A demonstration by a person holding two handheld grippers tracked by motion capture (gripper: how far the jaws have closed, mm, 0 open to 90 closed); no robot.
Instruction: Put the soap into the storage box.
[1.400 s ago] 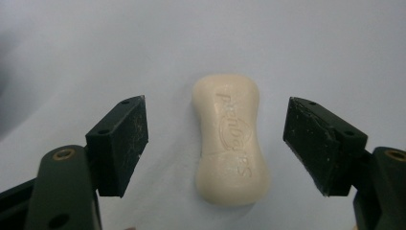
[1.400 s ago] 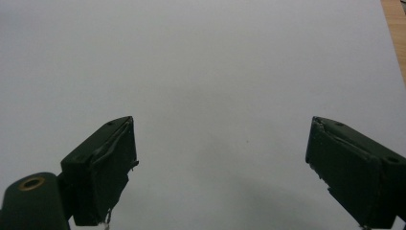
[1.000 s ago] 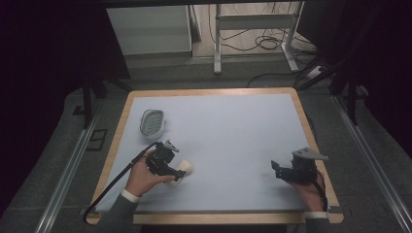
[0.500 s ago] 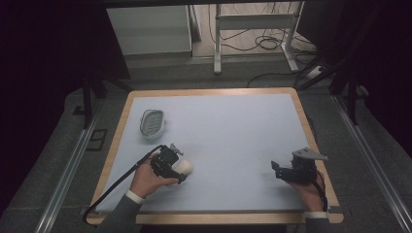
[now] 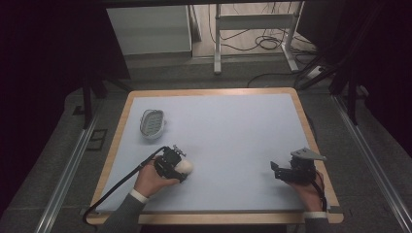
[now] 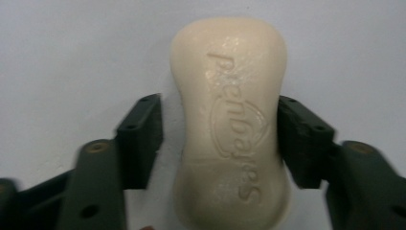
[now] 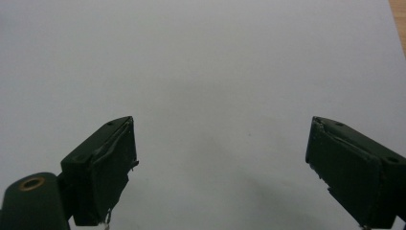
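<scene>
**A:** Where is the soap bar (image 6: 230, 129)?

**B:** In the lower left of the high view, lying on the table (image 5: 233, 126), between the jaws of the left gripper (image 5: 176, 164).

**A:** Is it grabbed?

**B:** Nearly. The jaws have just been closing. One pad touches its narrow middle, but the other still shows a small gap.

**A:** How will it feel?

**B:** Light and hard, I think, but slippery. The narrow middle is the best place to hold.

**A:** Anything different?

**B:** The left hand slid a little lower. The right gripper (image 5: 284, 171) stayed spread wide, holding nothing.
</scene>
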